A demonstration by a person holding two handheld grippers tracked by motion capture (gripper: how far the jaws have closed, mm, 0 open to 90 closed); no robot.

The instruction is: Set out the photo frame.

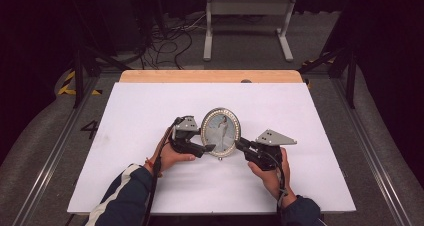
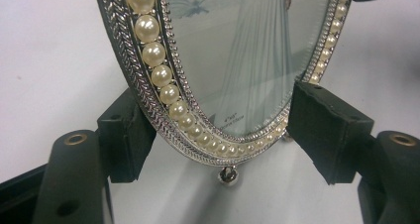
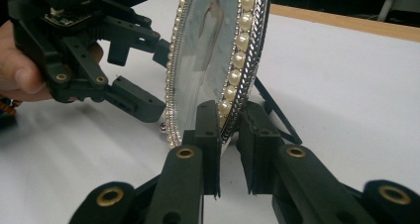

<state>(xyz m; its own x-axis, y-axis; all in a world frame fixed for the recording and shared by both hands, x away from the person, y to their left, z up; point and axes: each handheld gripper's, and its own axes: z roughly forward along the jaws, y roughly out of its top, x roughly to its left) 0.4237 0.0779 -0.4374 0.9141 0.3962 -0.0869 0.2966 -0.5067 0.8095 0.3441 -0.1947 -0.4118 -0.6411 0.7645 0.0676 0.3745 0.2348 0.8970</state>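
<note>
An oval silver photo frame (image 1: pixel 220 130) rimmed with pearls stands upright at the middle of the white board (image 1: pixel 150 106). My right gripper (image 1: pixel 240 144) comes in from the right. It is shut on the frame's lower rim (image 3: pixel 233 92), one pad on the glass side and one behind. My left gripper (image 1: pixel 209 148) faces the frame from the left and is open. Its wide-set jaws flank the frame's narrow lower end (image 2: pixel 218 85). A small ball foot (image 2: pixel 228 176) hangs under the frame. The left gripper (image 3: pixel 151 78) and the hand holding it also show in the right gripper view.
The board lies on a wooden table whose far edge (image 1: pixel 210 76) shows as a bare strip. Behind the frame a thin black prop leg (image 3: pixel 277 112) reaches the board. On the floor beyond are a white metal stand (image 1: pixel 247 6) and loose cables (image 1: pixel 165 41).
</note>
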